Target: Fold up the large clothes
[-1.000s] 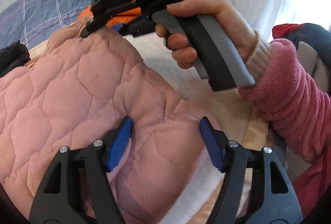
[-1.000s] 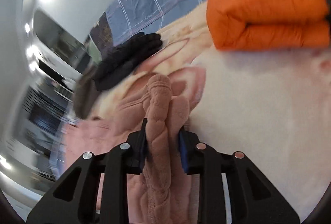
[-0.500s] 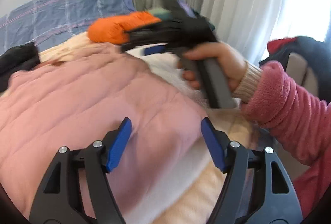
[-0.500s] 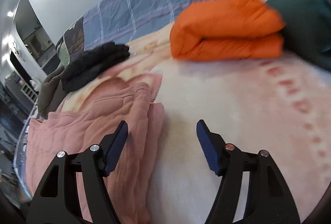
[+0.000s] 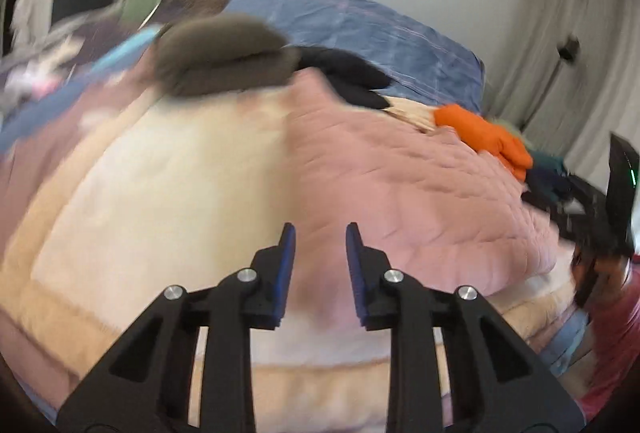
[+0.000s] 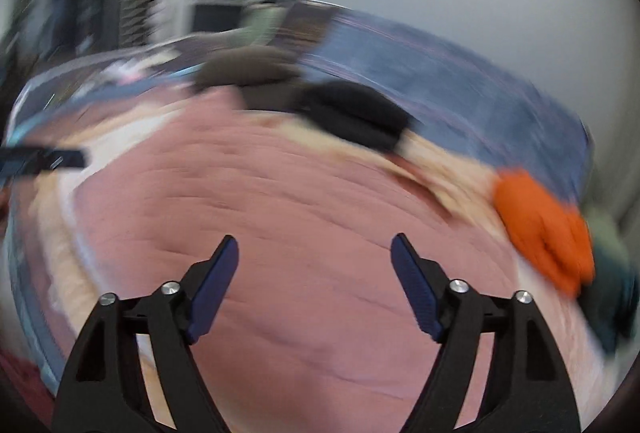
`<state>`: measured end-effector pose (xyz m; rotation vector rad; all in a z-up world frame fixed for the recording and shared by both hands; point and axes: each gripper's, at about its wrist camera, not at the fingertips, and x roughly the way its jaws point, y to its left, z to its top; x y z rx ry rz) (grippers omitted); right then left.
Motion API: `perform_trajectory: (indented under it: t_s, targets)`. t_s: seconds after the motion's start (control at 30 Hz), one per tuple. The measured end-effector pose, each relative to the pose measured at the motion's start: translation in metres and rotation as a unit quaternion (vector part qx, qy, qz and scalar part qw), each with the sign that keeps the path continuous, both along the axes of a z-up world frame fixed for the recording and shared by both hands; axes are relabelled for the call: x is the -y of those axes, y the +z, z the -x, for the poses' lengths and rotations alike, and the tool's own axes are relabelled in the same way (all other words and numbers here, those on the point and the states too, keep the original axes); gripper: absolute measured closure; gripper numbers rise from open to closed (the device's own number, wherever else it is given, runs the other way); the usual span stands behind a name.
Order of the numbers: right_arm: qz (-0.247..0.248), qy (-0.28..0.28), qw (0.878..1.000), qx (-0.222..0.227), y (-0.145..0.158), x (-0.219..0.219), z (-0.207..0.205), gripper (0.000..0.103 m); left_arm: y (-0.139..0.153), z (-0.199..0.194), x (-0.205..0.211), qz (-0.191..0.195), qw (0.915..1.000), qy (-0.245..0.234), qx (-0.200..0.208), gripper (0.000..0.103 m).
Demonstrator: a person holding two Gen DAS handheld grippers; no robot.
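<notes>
The left wrist view alone shows bare cream blanket (image 5: 168, 217) beside the pink quilted garment (image 5: 400, 193), which lies spread across the bed's middle. The right wrist view shows the garment (image 6: 304, 233) filling the foreground. Left gripper (image 5: 320, 261): jaws narrow, just closing, nothing visibly pinched between them. Right gripper (image 6: 316, 273): jaws wide, just opening, empty above the garment.
</notes>
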<state>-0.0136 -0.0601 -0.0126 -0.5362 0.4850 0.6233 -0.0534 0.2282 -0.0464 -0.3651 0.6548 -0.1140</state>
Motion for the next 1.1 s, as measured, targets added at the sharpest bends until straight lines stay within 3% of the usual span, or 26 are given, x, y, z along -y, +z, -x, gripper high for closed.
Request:
perform_trajectory:
  t_s: [0.2, 0.27, 0.4, 0.43, 0.47, 0.57, 0.7, 0.77, 0.87, 0.93, 1.03, 1.1]
  targets:
    - [0.053, 0.095, 0.993, 0.035, -0.030, -0.081, 0.052, 0.020, -0.027, 0.003, -0.019, 0.050, 0.9970, -0.058, 0.005, 0.075]
    - [0.071, 0.099, 0.991, 0.047, -0.038, -0.095, 0.059, 0.020, -0.031, -0.004, -0.021, 0.085, 0.9919, -0.093, 0.015, 0.037]
    - [0.085, 0.078, 0.993, 0.024, -0.046, -0.102, 0.058, 0.020, -0.040, -0.021, -0.010, 0.135, 0.9780, -0.158, 0.019, 0.036]
    - [0.089, 0.071, 0.993, 0.027, -0.047, -0.102, 0.058, 0.020, -0.043, -0.028, -0.006, 0.143, 0.9750, -0.170, 0.013, 0.041]
    - [0.094, 0.064, 0.993, 0.031, -0.049, -0.100, 0.059, 0.020, -0.048, -0.039, -0.001, 0.155, 0.9708, -0.183, 0.002, 0.054]
    - [0.100, 0.051, 0.993, 0.034, -0.052, -0.100, 0.059, 0.020, -0.050, -0.059, -0.002, 0.179, 0.9637, -0.198, 0.000, 0.072]
    - [0.098, 0.050, 0.993, 0.050, -0.052, -0.104, 0.063, 0.020, -0.024, -0.049, -0.023, 0.215, 0.9551, -0.200, 0.039, 0.087]
    - [0.098, 0.055, 0.992, 0.049, -0.053, -0.106, 0.064, 0.020, -0.017, -0.041, -0.031, 0.237, 0.9455, -0.216, 0.055, 0.090]
    - [0.117, 0.055, 0.990, 0.057, -0.066, -0.115, 0.060, 0.020, -0.030, -0.039, -0.025, 0.198, 0.9581, -0.204, 0.036, 0.090]
    - [0.140, 0.057, 0.985, 0.083, -0.075, -0.124, 0.062, 0.020, -0.047, -0.043, -0.031, 0.201, 0.9619, -0.186, 0.003, 0.087]
    - [0.151, 0.061, 0.981, 0.107, -0.080, -0.133, 0.065, 0.020, -0.057, -0.041, -0.041, 0.197, 0.9685, -0.152, -0.015, 0.075]
    - [0.152, 0.065, 0.978, 0.124, -0.080, -0.139, 0.066, 0.020, -0.043, -0.038, -0.051, 0.166, 0.9784, -0.123, -0.004, 0.061]
